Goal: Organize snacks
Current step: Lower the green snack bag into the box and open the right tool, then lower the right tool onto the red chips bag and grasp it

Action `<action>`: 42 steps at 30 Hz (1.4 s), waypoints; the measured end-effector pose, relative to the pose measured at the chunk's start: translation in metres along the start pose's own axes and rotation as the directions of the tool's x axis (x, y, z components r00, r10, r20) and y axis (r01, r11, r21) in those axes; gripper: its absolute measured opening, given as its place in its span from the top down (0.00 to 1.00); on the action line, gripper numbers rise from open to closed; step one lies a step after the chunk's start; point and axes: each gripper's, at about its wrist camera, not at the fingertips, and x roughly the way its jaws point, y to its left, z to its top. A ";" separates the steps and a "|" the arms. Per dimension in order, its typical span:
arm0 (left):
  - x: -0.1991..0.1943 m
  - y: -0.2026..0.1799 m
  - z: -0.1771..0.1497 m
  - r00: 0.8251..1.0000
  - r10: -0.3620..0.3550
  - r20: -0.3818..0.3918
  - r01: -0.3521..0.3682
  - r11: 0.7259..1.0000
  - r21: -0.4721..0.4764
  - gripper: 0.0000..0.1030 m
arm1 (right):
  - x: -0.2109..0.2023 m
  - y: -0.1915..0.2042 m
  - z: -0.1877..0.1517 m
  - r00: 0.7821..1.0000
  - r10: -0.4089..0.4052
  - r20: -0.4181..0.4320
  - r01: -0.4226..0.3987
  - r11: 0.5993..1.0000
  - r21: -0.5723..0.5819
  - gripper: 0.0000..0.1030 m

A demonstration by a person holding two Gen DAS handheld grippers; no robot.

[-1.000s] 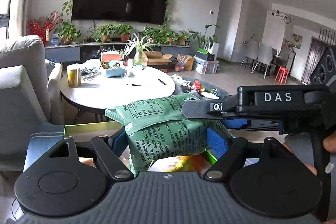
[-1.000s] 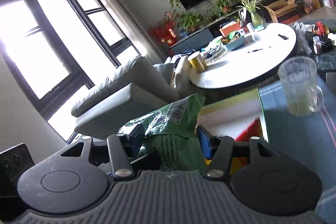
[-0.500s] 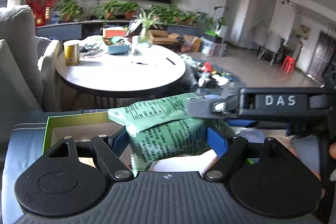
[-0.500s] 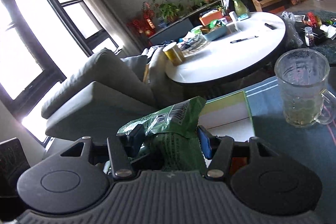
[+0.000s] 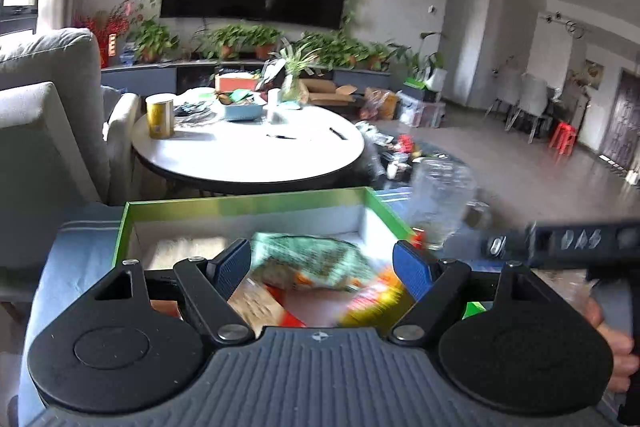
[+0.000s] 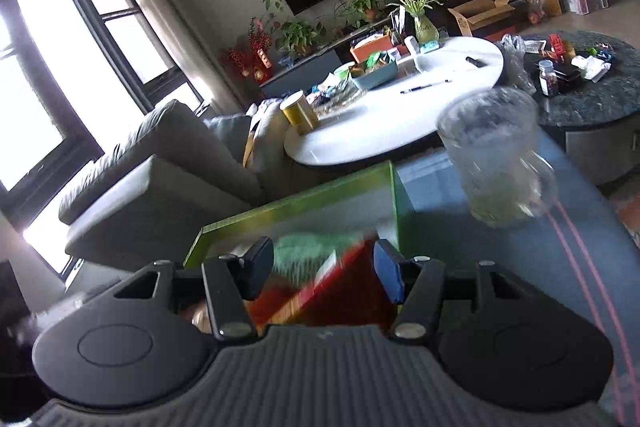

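Left wrist view: the left claw (image 5: 322, 259) is gaping wide above a blurred green snack bag (image 5: 312, 261) lying inside the green box (image 5: 240, 205). Only here, the right claw (image 5: 560, 241) is showing, cut off.

Right wrist view: the right claw (image 6: 324, 267) is hanging open over smeared packets; the glass mug (image 6: 496, 167) is standing just beside the box (image 6: 296, 211).

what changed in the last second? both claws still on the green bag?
No. Both let go: left claw and right claw now stand open, and the green snack bag has dropped into the green box onto the other packets. Glass mug stays beside the box.
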 end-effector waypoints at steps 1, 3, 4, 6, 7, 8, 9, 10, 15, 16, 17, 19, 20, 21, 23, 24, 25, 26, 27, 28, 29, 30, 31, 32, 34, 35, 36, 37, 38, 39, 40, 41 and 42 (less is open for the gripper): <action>-0.006 -0.004 -0.004 1.000 -0.014 0.000 0.014 1.000 -0.003 0.26 | -0.003 -0.002 -0.005 1.000 -0.012 -0.017 0.012 1.000 0.005 0.43; -0.019 -0.014 -0.014 0.999 -0.046 -0.015 0.046 0.999 -0.005 0.26 | -0.009 -0.007 -0.019 0.997 -0.043 -0.072 0.044 0.999 0.011 0.43; -0.022 -0.019 -0.020 0.997 -0.065 -0.030 0.065 0.998 0.000 0.26 | -0.012 -0.010 -0.027 0.993 -0.058 -0.098 0.061 0.998 0.021 0.43; -0.025 -0.030 -0.034 0.992 -0.101 -0.078 0.103 0.994 0.023 0.26 | -0.016 -0.016 -0.042 0.988 -0.069 -0.138 0.075 0.996 0.040 0.43; -0.025 -0.034 -0.041 0.990 -0.105 -0.097 0.108 0.994 0.031 0.26 | -0.018 -0.019 -0.047 0.986 -0.075 -0.150 0.083 0.995 0.048 0.43; -0.023 -0.039 -0.049 0.987 -0.103 -0.123 0.108 0.994 0.035 0.26 | -0.019 -0.022 -0.052 0.984 -0.083 -0.160 0.094 0.994 0.060 0.43; -0.022 -0.042 -0.055 0.984 -0.104 -0.145 0.110 0.993 0.034 0.27 | -0.021 -0.025 -0.057 0.982 -0.088 -0.168 0.101 0.992 0.074 0.43; -0.021 -0.045 -0.061 0.980 -0.110 -0.165 0.116 0.993 0.028 0.28 | -0.024 -0.027 -0.061 0.980 -0.089 -0.176 0.107 0.990 0.095 0.43; -0.023 -0.060 -0.084 0.965 -0.135 -0.223 0.152 0.986 0.061 0.29 | -0.038 -0.025 -0.072 0.979 -0.068 -0.190 0.093 0.988 0.124 0.43; -0.023 -0.062 -0.087 0.962 -0.141 -0.235 0.160 0.985 0.065 0.29 | -0.041 -0.024 -0.073 0.979 -0.071 -0.189 0.094 0.989 0.116 0.43; -0.024 -0.064 -0.091 0.957 -0.149 -0.249 0.170 0.983 0.067 0.29 | -0.043 -0.024 -0.074 0.980 -0.072 -0.187 0.094 0.989 0.111 0.43; -0.026 -0.069 -0.097 0.948 -0.158 -0.275 0.187 0.979 0.080 0.29 | -0.044 -0.025 -0.076 0.980 -0.077 -0.184 0.098 0.989 0.109 0.43; -0.027 -0.071 -0.102 0.945 -0.160 -0.286 0.193 0.977 0.091 0.29 | -0.044 -0.026 -0.077 0.980 -0.080 -0.184 0.102 0.989 0.110 0.43; -0.028 -0.073 -0.105 0.942 -0.159 -0.296 0.197 0.975 0.101 0.29 | -0.044 -0.027 -0.079 0.979 -0.083 -0.185 0.105 0.988 0.112 0.43; -0.029 -0.077 -0.112 0.934 -0.163 -0.319 0.208 0.971 0.115 0.30 | -0.044 -0.030 -0.084 0.978 -0.085 -0.193 0.108 0.988 0.112 0.43; -0.030 -0.078 -0.115 0.929 -0.169 -0.329 0.218 0.969 0.118 0.30 | -0.043 -0.030 -0.086 0.977 -0.081 -0.198 0.105 0.988 0.112 0.43; -0.031 -0.080 -0.118 0.924 -0.178 -0.339 0.230 0.966 0.120 0.30 | -0.042 -0.031 -0.088 0.976 -0.076 -0.203 0.100 0.989 0.113 0.43; -0.033 -0.081 -0.120 0.920 -0.186 -0.345 0.241 0.963 0.122 0.30 | -0.041 -0.031 -0.089 0.975 -0.072 -0.208 0.097 0.989 0.114 0.43; -0.035 -0.083 -0.121 0.919 -0.191 -0.345 0.248 0.960 0.129 0.31 | -0.041 -0.031 -0.090 0.975 -0.070 -0.211 0.095 0.989 0.114 0.43; -0.037 -0.086 -0.123 0.918 -0.194 -0.345 0.255 0.957 0.141 0.31 | -0.040 -0.031 -0.091 0.975 -0.070 -0.213 0.095 0.989 0.113 0.43; -0.040 -0.088 -0.124 0.915 -0.201 -0.349 0.267 0.951 0.152 0.31 | -0.040 -0.031 -0.092 0.974 -0.074 -0.212 0.099 0.989 0.110 0.43; -0.042 -0.089 -0.125 0.911 -0.211 -0.353 0.280 0.947 0.157 0.31 | -0.040 -0.030 -0.092 0.975 -0.074 -0.211 0.099 0.989 0.108 0.43; -0.043 -0.090 -0.127 0.908 -0.218 -0.358 0.290 0.944 0.160 0.31 | -0.039 -0.030 -0.092 0.975 -0.072 -0.211 0.096 0.989 0.109 0.42; -0.045 -0.090 -0.128 0.908 -0.214 -0.359 0.288 0.943 0.165 0.31 | -0.038 -0.029 -0.093 0.975 -0.069 -0.212 0.094 0.989 0.110 0.42; -0.046 -0.089 -0.130 0.911 -0.199 -0.362 0.273 0.948 0.165 0.31 | -0.036 -0.027 -0.093 0.974 -0.067 -0.215 0.092 0.990 0.106 0.42; -0.047 -0.088 -0.130 0.910 -0.200 -0.363 0.271 0.950 0.155 0.31 | -0.034 -0.025 -0.094 0.974 -0.065 -0.218 0.088 0.991 0.101 0.42; -0.048 -0.086 -0.131 0.909 -0.205 -0.362 0.270 0.953 0.139 0.31 | -0.032 -0.022 -0.094 0.973 -0.056 -0.223 0.080 0.992 0.099 0.42; -0.050 -0.084 -0.131 0.910 -0.207 -0.360 0.268 0.955 0.126 0.31 | -0.029 -0.019 -0.095 0.972 -0.044 -0.229 0.068 0.993 0.100 0.42; -0.052 -0.081 -0.130 0.912 -0.206 -0.356 0.261 0.958 0.115 0.31 | -0.027 -0.016 -0.095 0.971 -0.035 -0.235 0.060 0.993 0.099 0.42; -0.055 -0.080 -0.129 0.915 -0.201 -0.350 0.253 0.961 0.111 0.31 | -0.025 -0.012 -0.095 0.971 -0.031 -0.239 0.054 0.994 0.092 0.42; -0.059 -0.078 -0.128 0.920 -0.193 -0.341 0.243 0.964 0.111 0.31 | -0.023 -0.009 -0.096 0.970 -0.027 -0.243 0.048 0.995 0.082 0.42; -0.062 -0.076 -0.126 0.926 -0.185 -0.331 0.233 0.966 0.113 0.31 | -0.021 -0.006 -0.095 0.969 -0.024 -0.245 0.044 0.996 0.076 0.42; -0.066 -0.073 -0.124 0.931 -0.177 -0.320 0.223 0.968 0.114 0.31 | -0.021 -0.005 -0.095 0.970 -0.025 -0.244 0.044 0.996 0.073 0.42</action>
